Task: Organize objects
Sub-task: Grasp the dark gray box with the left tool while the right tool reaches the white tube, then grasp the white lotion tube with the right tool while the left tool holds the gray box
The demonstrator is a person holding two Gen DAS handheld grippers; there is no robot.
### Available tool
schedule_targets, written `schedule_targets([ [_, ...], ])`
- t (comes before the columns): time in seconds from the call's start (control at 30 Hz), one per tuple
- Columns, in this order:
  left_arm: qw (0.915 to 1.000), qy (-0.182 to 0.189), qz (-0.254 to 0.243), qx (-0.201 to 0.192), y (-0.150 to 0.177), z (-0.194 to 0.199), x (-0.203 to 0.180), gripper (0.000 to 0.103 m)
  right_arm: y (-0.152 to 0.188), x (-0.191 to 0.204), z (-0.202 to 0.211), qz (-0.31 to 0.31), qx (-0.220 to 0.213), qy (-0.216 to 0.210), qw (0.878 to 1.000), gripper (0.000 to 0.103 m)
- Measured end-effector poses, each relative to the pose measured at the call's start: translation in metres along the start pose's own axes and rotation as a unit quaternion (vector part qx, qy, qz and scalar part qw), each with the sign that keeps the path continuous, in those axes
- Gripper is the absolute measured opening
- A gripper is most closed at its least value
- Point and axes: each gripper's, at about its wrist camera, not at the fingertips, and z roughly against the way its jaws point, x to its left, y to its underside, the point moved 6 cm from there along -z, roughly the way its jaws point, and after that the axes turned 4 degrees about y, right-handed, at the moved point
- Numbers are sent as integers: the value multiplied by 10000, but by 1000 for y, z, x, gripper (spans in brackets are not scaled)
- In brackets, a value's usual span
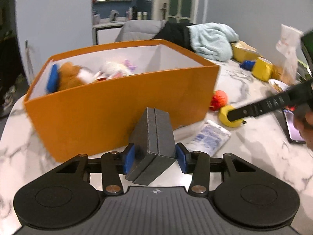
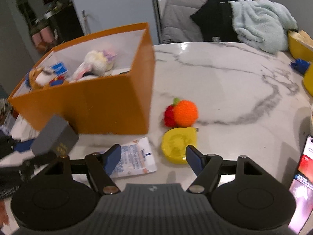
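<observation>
My left gripper (image 1: 154, 156) is shut on a dark grey box (image 1: 152, 143), its blue pads pressed on the two sides. It hangs in front of the orange storage box (image 1: 117, 107), which holds plush toys (image 1: 70, 74). In the right wrist view the grey box (image 2: 54, 137) shows at the left, beside the orange box (image 2: 97, 105). My right gripper (image 2: 153, 156) stands open low over the table. A flat yellow object (image 2: 178, 146) lies just ahead of its right finger. A knitted orange and red fruit (image 2: 182, 113) sits behind that, and a white packet (image 2: 137, 156) lies under the left finger.
The marble table (image 2: 225, 78) stretches to the right of the orange box. A phone (image 2: 301, 176) lies at its right edge. Yellow bowls (image 1: 262, 68) and a pale blue fleece (image 1: 213, 39) sit at the back right, and a grey chair (image 2: 176, 19) stands behind.
</observation>
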Motion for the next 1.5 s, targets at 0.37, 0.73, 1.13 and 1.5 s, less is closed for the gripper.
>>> schedule_targets([
  [0.37,9987,-352,310,208,6,6,31,40,25,73,5,3247,-231,-1110,9390,76],
  [0.73,9970,-465,260,554,18,-7,29,42,33,76,-18,4294,-285,-1433,8912,76],
  [1.13,9968,-430,325,589,18,-9,30,41,25,87,-44,3886,224,-1241,9127,83],
  [1.5,9966,-465,257,635,16,-9,27,41,23,68,-36,2649,1366,-687,9521,53],
])
